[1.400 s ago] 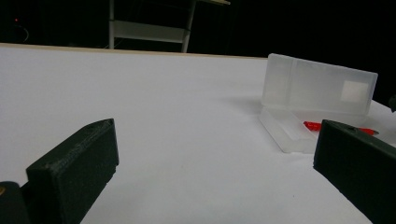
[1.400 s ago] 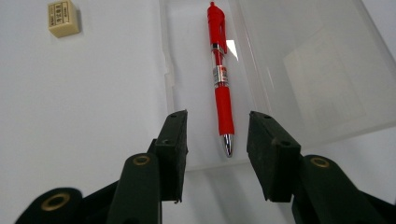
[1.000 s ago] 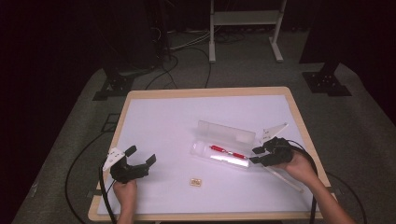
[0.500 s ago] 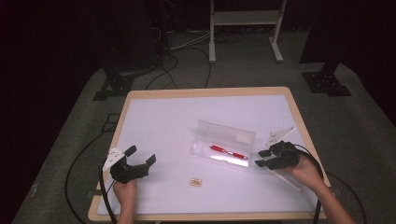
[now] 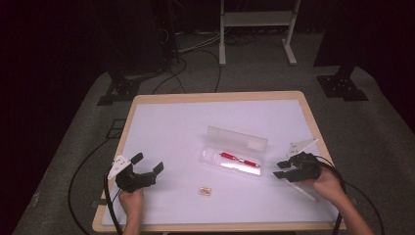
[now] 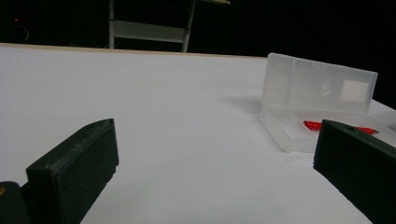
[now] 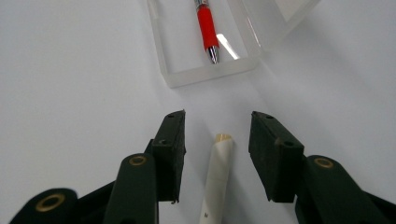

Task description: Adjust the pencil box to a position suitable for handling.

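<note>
- A person's right gripper (image 5: pixel 285 170) hovered low over a white pencil (image 7: pixel 216 179) lying on the table (image 5: pixel 176 132), its jaws apart with the pencil between them and the pads not yet pressing on it.
- The pencil lay at the near right of the table, just beside the end of an open clear plastic case (image 5: pixel 234 156); its pale tip pointed toward the case.
- A red pen (image 5: pixel 239 160) already lay inside the case's tray, and the hinged lid (image 5: pixel 237 137) stood raised behind it.
- Judging by that layout, the packing looked partly done: one item stowed, the pencil yet to be gripped, lifted and laid beside the pen, and the lid yet to be shut.
- The left gripper (image 5: pixel 147 164) rested at the near left, well apart from the case, jaws wide and empty.
- A small tan object (image 5: pixel 205 190), perhaps an eraser, sat near the front edge between the two hands, untouched.
- The table had a white top with a pale wooden border (image 5: pixel 217 96).
- It stood on grey carpet (image 5: pixel 88 142) in a dark room, with black cables (image 5: pixel 193 56) trailing on the floor and a white metal frame (image 5: pixel 257 27) behind.
</note>
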The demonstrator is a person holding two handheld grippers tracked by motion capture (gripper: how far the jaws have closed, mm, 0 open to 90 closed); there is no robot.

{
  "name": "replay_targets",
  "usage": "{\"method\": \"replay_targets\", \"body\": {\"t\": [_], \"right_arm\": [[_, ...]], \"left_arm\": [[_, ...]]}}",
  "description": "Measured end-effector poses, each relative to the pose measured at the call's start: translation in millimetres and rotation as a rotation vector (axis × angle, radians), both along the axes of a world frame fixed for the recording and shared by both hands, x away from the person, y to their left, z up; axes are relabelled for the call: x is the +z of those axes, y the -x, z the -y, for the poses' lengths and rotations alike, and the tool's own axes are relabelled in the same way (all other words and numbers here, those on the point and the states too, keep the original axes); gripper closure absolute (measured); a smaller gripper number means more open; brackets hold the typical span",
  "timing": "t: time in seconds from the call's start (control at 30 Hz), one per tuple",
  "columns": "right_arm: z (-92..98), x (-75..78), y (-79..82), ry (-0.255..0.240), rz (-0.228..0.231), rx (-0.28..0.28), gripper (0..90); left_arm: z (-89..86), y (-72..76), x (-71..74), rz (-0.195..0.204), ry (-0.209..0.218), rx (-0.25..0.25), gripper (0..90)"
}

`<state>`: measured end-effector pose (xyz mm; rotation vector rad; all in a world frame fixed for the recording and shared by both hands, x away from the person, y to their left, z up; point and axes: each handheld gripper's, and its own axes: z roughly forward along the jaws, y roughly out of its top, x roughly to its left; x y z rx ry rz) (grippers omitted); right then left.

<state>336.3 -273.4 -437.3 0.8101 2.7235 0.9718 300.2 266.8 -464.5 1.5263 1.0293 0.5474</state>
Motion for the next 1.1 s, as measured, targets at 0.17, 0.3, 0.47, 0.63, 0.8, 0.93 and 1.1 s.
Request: {"method": "replay_targets", "body": {"t": [0.17, 0.3, 0.47, 0.63, 0.8, 0.93, 1.1], "right_arm": [[7.0, -2.6, 4.2, -0.005, -0.004, -0.014, 55.3], [11.4, -4.6, 7.8, -0.001, -0.012, -0.021, 55.5], [16.7, -6.3, 12.0, -0.006, -0.017, -0.034, 55.7], [22.9, -11.2, 16.4, -0.011, -0.026, -0.046, 56.9], [27.3, -14.4, 19.6, -0.013, -0.039, -0.057, 57.4], [29.8, -14.9, 21.6, -0.017, -0.042, -0.058, 59.6], [31.4, -16.5, 25.6, -0.009, -0.044, -0.055, 64.3]], "left_arm": [[0.4, -0.1, 0.0, -0.001, 0.0, 0.001, 0.0], [0.5, 0.0, 0.0, -0.002, 0.001, 0.001, 0.0], [0.2, -0.4, 0.0, 0.0, -0.002, 0.001, 0.0], [0.1, -0.3, 0.0, 0.0, -0.002, 0.001, 0.0], [0.2, -0.3, 0.0, 0.0, -0.001, 0.001, 0.0], [0.2, -0.4, 0.0, 0.0, -0.001, 0.002, 0.0], [0.1, -0.5, -0.1, 0.0, -0.002, 0.001, 0.0]]}}
